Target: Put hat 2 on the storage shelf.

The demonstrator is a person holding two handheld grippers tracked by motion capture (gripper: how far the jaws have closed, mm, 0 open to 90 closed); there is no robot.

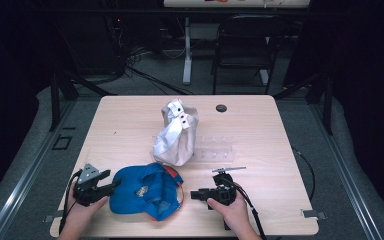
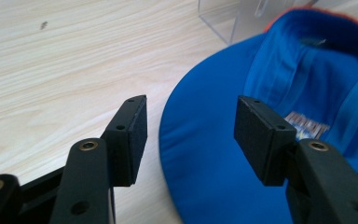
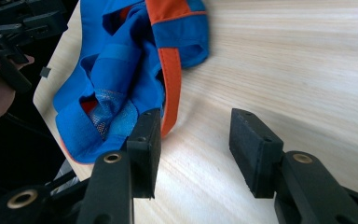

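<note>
Blue cloth cap (image 1: pixel 145 191), orange-trimmed, lies crumpled between left gripper (image 1: pixel 111 186) and right gripper (image 1: pixel 194 194), fingers released.

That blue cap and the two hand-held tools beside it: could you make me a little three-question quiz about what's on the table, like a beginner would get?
1. True or false: the left gripper has its fingers shut on the blue cap.
2. Multiple choice: what lies on the table just beyond the blue cap? A) a white cap B) a red mug C) a stack of books
3. Fill in: the trim along the blue cap's edge is ____.

Key:
1. False. In the left gripper view its fingers stand apart, with the cap's brim between them.
2. A, the white cap, next to a clear plastic stand.
3. Orange.
</note>
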